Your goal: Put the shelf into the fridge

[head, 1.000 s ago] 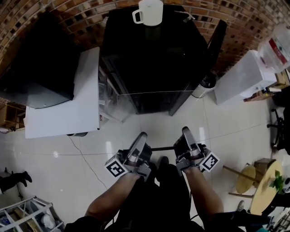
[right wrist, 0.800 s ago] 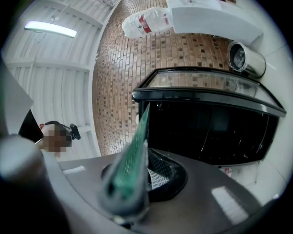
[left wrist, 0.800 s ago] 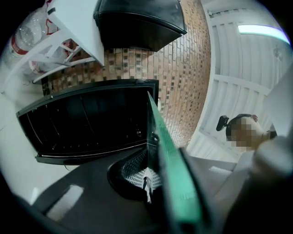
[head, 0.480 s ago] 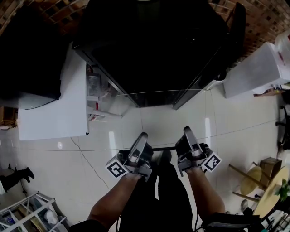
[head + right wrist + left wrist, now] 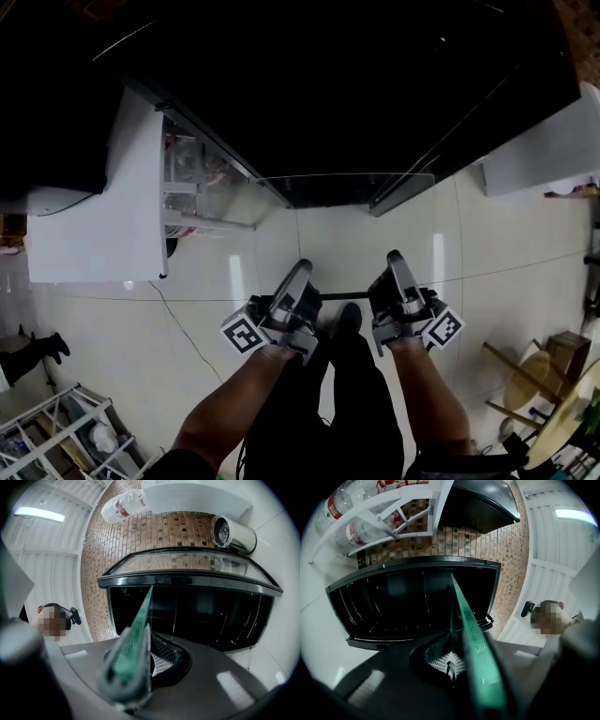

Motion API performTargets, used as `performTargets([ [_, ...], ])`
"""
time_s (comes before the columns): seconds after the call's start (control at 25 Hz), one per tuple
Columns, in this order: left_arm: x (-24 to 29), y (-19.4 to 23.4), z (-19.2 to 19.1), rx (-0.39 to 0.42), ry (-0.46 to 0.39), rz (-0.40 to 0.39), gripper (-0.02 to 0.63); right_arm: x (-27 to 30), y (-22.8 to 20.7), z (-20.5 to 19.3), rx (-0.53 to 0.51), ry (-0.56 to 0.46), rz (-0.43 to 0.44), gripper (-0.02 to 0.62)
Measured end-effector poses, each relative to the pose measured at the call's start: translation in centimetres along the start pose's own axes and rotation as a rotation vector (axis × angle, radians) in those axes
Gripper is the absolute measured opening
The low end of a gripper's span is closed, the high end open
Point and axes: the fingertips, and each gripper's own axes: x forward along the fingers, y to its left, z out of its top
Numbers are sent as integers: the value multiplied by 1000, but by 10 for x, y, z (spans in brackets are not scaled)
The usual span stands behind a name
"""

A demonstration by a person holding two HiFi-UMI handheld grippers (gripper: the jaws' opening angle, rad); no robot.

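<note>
Closer than half a second before: we had carried the glass shelf (image 5: 347,234) forward, so its far edge lay just short of the fridge (image 5: 356,84) opening. We judged insertion was about to begin, with no rail engaged yet. On the side away from the fridge, the left gripper (image 5: 298,281) and right gripper (image 5: 398,272) each pinched the shelf's near edge, jaws pressed onto the glass. The fridge door (image 5: 84,225) stood open.
</note>
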Motion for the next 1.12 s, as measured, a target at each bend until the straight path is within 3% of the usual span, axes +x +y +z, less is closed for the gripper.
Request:
performTargets([
  [1.12, 7, 151, 26, -6, -22, 21, 5, 26, -152, -2, -22, 20, -34, 20],
])
